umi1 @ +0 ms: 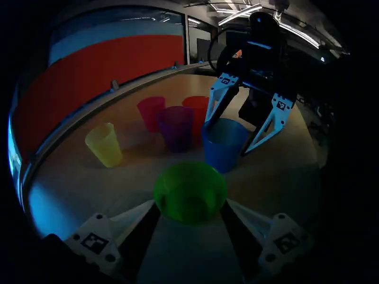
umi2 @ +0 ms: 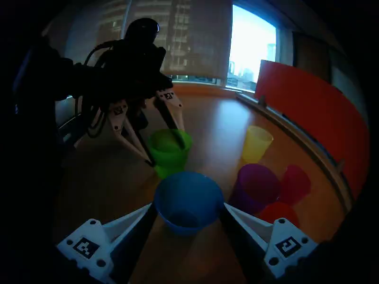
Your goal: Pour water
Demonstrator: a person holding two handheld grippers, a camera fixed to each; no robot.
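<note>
Left hand-held gripper (umi1: 190, 205) clamps green cup (umi1: 190, 189); right hand-held gripper (umi2: 188, 206) clamps blue cup (umi2: 188, 199). Bring rims close, tilt slowly.

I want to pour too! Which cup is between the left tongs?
The green cup: it sits right between the left tongs. The blue cup is in the right tongs instead.

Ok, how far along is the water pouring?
Done: the left gripper looks closed on the green cup, the right gripper on the blue cup. In hand: both cups, upright. Left: tilting one over the other; no pour visible yet.
</note>
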